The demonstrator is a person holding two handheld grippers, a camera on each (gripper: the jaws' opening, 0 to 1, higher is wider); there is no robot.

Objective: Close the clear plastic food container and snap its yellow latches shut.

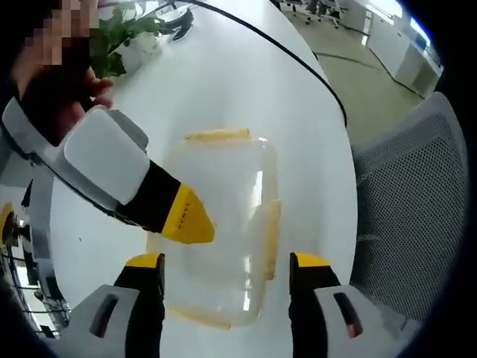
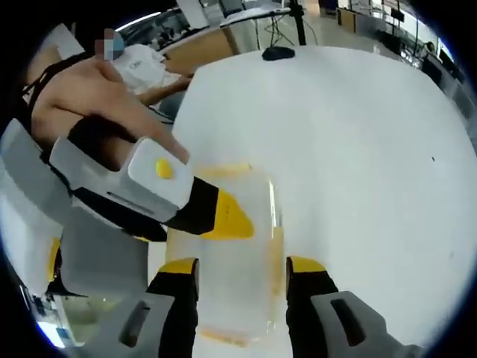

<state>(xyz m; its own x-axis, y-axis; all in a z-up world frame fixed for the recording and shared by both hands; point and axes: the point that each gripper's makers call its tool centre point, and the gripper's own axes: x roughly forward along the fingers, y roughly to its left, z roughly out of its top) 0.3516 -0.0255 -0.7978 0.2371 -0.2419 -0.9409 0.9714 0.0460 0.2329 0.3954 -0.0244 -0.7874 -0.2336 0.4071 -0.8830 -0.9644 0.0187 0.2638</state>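
The clear plastic container lies on the white table with its lid on. Yellow latches show at its far edge, right side and near edge. My left gripper is open above it, jaws wide over its near half. The right gripper reaches in from the upper left, its yellow tip on the container's left part. In the right gripper view, my right gripper is open over the container, and the left gripper comes in from the left onto the lid. Whether the latches are snapped is unclear.
A potted plant and a black cable are at the table's far side, and a grey mesh chair stands past its right edge. A black mouse lies far off. A person's hand holds the left gripper.
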